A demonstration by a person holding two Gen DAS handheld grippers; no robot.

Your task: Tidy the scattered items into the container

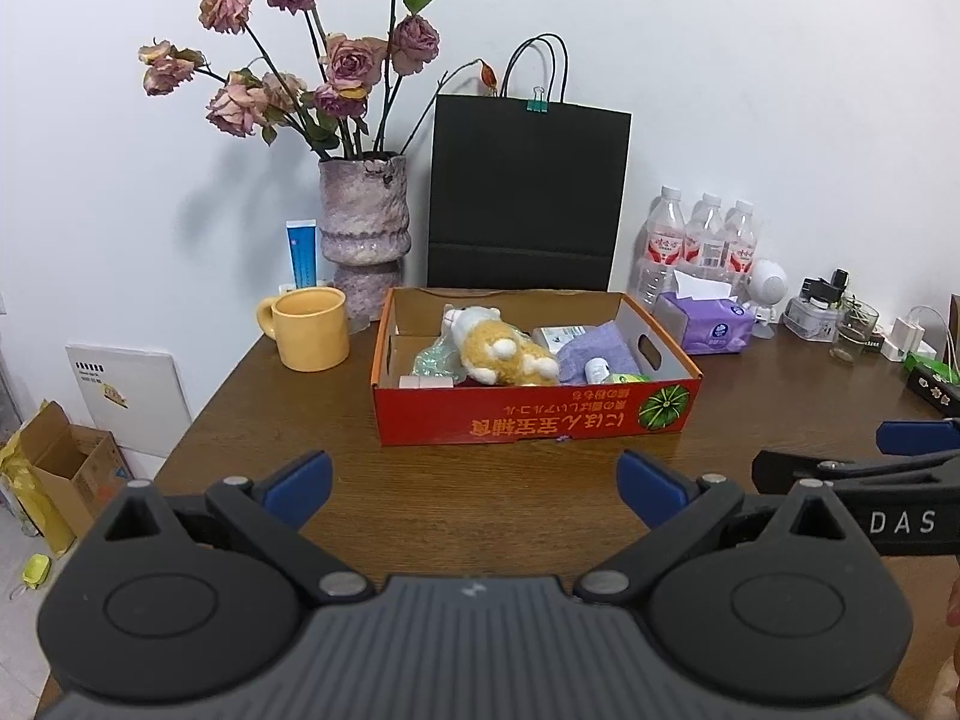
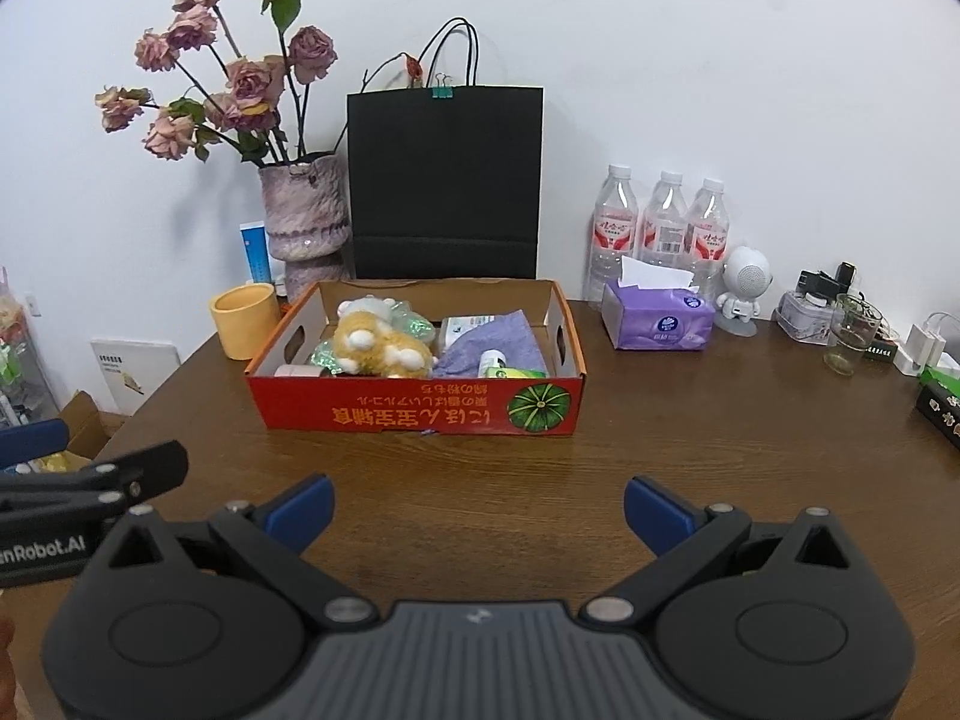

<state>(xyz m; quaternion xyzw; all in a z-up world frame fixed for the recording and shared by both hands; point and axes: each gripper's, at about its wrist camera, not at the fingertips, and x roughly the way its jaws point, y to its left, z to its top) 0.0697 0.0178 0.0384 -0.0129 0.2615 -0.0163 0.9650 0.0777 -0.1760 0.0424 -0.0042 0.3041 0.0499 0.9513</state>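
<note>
Behind the red box there's a yellow mug, a vase of dried roses, a black paper bag, water bottles and purple tissues, all on a brown wooden table against a white wall. The plush toy and purple cloth sit inside the box. Left gripper and right gripper hover low over the table, both spread wide, holding nothing.

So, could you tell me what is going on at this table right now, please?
A person is tidying loose items into the red cardboard box using two tools. The left hand-held gripper and the right hand-held gripper are both open, empty and held over bare wood in front of the box. Inside lie a plush toy, a purple cloth and some small packets. The yellow mug and tissue pack stand outside.
</note>
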